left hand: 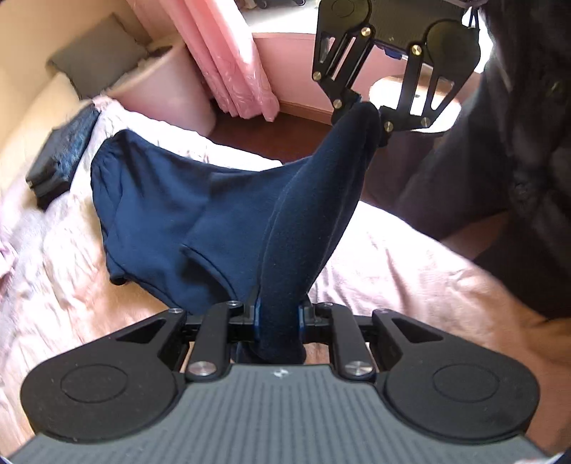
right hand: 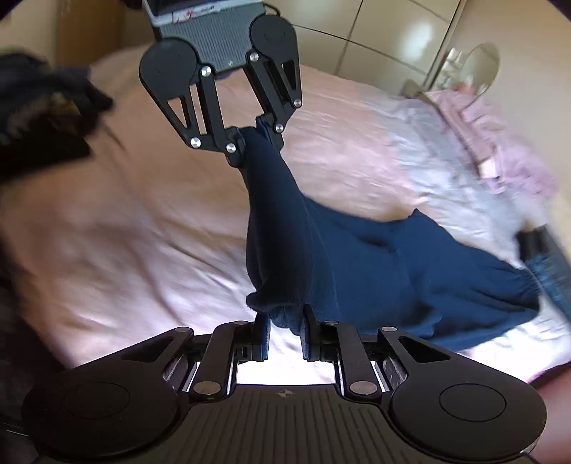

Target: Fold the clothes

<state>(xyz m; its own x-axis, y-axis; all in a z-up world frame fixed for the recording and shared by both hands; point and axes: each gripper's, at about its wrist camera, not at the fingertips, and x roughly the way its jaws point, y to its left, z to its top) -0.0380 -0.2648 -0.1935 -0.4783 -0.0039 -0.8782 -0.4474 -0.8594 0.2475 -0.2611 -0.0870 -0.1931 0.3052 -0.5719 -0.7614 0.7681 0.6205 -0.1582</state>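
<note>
Now left tongs (left hand: 279,316) clamped on navy garment (left hand: 171,200), right tongs (right hand: 285,333) facing them, gripping its other end, raised over bed (left hand: 392,264).

Sunlight falls across a wide bed (left hand: 410,271) under a pale pink cover. Beyond it, pink curtains (left hand: 221,57) hang to a brown floor (left hand: 257,132). A grey cushion (left hand: 96,53) sits against the cream wall (left hand: 28,32). Cream wardrobe doors (right hand: 385,32) gleam opposite.

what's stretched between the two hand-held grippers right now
A taut fold of the navy garment spans from the left hand-held gripper to the right hand-held gripper; both wrist views show it.
</note>
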